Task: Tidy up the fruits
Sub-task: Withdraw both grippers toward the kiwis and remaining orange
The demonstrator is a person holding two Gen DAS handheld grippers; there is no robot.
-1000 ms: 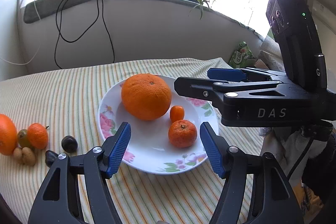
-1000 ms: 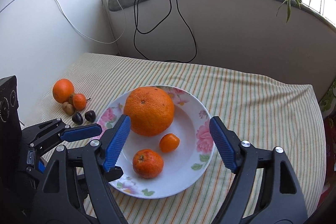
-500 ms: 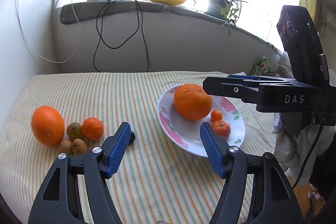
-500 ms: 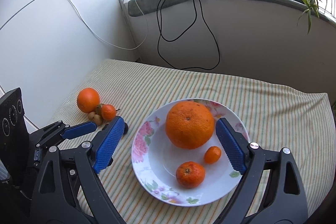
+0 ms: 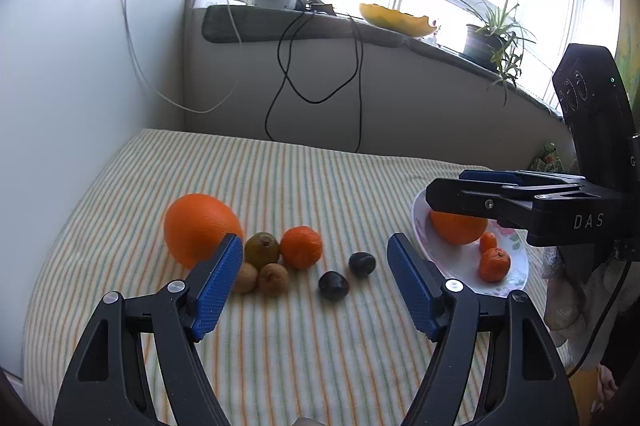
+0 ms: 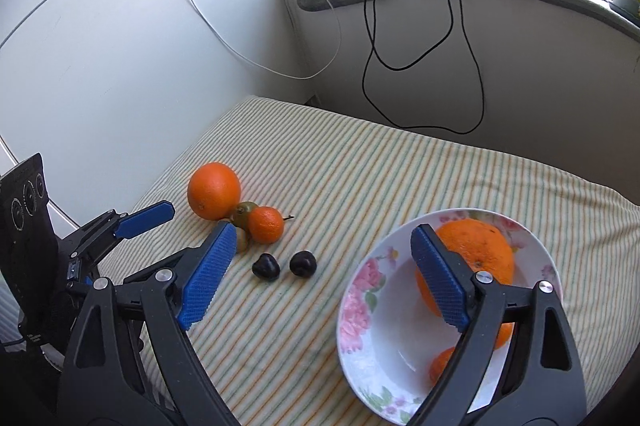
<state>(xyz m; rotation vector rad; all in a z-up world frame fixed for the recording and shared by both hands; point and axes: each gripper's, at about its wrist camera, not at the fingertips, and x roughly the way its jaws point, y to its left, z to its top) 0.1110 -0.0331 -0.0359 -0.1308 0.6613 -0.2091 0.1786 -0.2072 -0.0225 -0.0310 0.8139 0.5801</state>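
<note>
loose fruit is lying on the striped cloth (image 5: 304, 186): a large orange (image 5: 198, 226), a mandarin (image 5: 301, 247), a greenish fruit (image 5: 262, 249), two brown ones (image 5: 273, 279) and two dark ones (image 5: 333, 285). the left gripper (image 5: 316, 290) is hovering over them, jaws spread, just widening, empty. the right gripper (image 6: 320, 278) is gaping too, empty, its finger (image 6: 440, 278) partly hiding the fruit on the flowered plate (image 6: 360, 306).
</note>
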